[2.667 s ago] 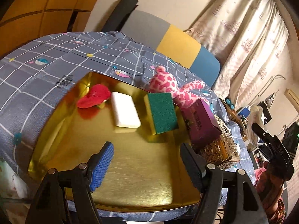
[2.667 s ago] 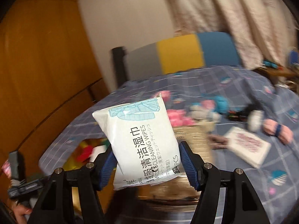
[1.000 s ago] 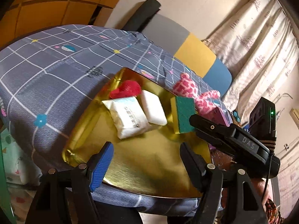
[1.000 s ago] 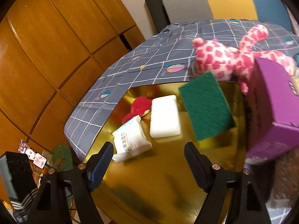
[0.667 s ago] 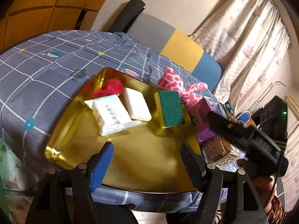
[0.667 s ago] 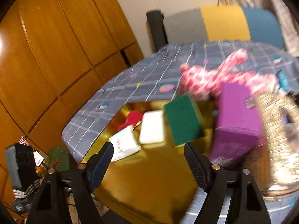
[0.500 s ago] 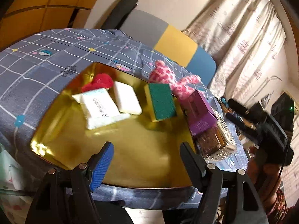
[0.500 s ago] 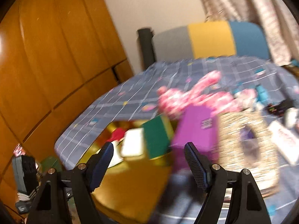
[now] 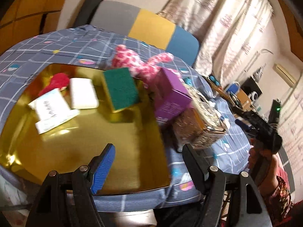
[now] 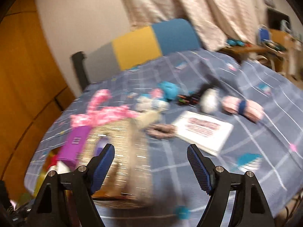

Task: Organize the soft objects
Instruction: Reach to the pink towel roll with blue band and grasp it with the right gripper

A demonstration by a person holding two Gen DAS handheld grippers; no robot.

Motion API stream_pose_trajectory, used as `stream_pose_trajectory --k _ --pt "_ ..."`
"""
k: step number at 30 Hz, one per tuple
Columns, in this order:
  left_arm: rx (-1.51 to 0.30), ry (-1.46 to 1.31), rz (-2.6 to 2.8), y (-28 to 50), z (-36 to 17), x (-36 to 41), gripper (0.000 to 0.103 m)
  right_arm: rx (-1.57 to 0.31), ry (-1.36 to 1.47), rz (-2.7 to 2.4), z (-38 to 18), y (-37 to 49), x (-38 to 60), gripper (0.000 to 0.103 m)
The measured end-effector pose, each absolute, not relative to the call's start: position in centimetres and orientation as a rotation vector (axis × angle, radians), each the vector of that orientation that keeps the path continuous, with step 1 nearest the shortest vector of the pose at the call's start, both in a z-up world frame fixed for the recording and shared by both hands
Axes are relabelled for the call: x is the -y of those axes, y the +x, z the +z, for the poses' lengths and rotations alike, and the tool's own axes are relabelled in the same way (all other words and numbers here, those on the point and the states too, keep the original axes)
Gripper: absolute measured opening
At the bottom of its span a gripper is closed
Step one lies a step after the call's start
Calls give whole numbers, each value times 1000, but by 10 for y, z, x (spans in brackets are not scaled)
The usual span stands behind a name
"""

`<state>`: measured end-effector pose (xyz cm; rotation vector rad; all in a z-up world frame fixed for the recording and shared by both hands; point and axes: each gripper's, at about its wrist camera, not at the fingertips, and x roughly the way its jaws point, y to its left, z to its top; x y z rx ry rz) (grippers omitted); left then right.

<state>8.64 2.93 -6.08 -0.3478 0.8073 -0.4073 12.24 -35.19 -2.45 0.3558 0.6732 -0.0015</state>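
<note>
A gold tray (image 9: 79, 140) on the bed holds a white wipes pack (image 9: 51, 111), a white sponge (image 9: 83, 92), a green and yellow sponge (image 9: 119, 89) and a red soft item (image 9: 56, 81). A pink spotted plush (image 9: 136, 60) lies behind the tray. My left gripper (image 9: 147, 162) hovers open over the tray's near right corner, holding nothing. My right gripper (image 10: 151, 162) is open and empty above the bedspread, beside a glittery box (image 10: 121, 160). Beyond it lie a white packet (image 10: 202, 130), a pink roll with a blue band (image 10: 242, 107), a white ball (image 10: 208, 100) and small blue and white plush toys (image 10: 159, 98).
A purple box (image 9: 170, 98) and the glittery box (image 9: 198, 128) stand right of the tray. A grey, yellow and blue headboard (image 9: 144, 26) and curtains (image 9: 227, 28) lie behind. A person's hand (image 9: 263, 158) holds the other gripper at the right. Wood panels (image 10: 24, 75) line the left.
Both views have swung right. The right gripper left the tray, where the wipes pack now lies, and now faces the loose items further along the bed. Both grippers stayed open.
</note>
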Motion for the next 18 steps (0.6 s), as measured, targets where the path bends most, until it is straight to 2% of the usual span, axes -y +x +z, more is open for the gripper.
stream_pose_trajectory --k 8,18 --pt "-828 -266 -531 93 -52 26 74 -807 311 -124 -75 126 414 80" --pt "-868 -186 -634 99 -46 82 74 -816 228 -257 -86 153 475 80"
